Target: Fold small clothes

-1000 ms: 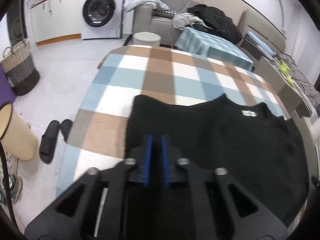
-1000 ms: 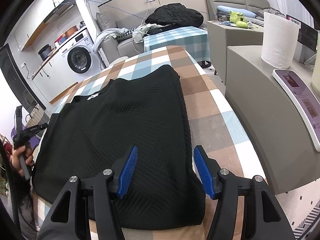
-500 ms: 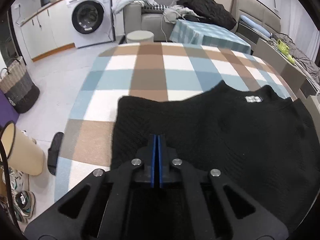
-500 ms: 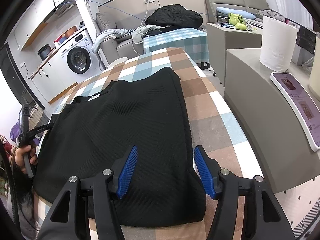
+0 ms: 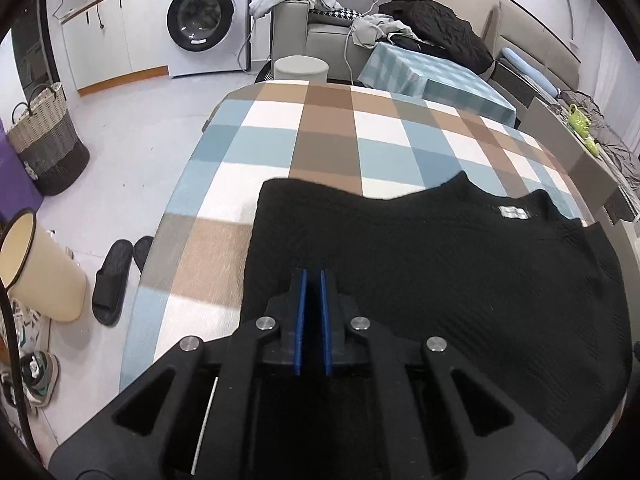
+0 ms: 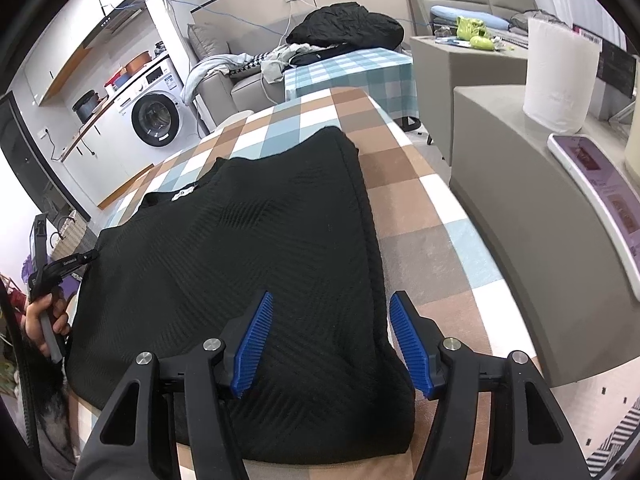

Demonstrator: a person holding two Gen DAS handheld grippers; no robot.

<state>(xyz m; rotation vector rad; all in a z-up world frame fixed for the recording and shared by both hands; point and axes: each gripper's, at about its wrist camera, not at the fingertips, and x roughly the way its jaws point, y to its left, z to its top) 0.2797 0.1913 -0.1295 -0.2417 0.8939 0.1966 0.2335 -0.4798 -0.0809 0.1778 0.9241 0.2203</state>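
Observation:
A black knit sweater (image 5: 440,264) lies spread on the checked tablecloth (image 5: 328,136), its white neck label (image 5: 512,212) at the right. It also shows in the right wrist view (image 6: 248,248). My left gripper (image 5: 312,280) hovers over the sweater's left edge, its blue pads (image 5: 299,312) a narrow gap apart with no cloth visibly between them. It shows in the right wrist view (image 6: 80,258) at the sweater's left edge. My right gripper (image 6: 332,304) is open above the sweater's right hem, its blue pads (image 6: 256,340) straddling the side edge.
Left of the table stand a cream bin (image 5: 36,268), slippers (image 5: 112,276) and a woven basket (image 5: 44,136). A grey counter (image 6: 520,208) at the right carries a paper roll (image 6: 560,72) and a white tablet (image 6: 600,196). A washing machine (image 5: 204,16) and a sofa stand behind.
My left gripper's pads closed tight half a second ago and now stand slightly apart; the left gripper shifted over the sweater's left edge. The right gripper stays open and nearly still.

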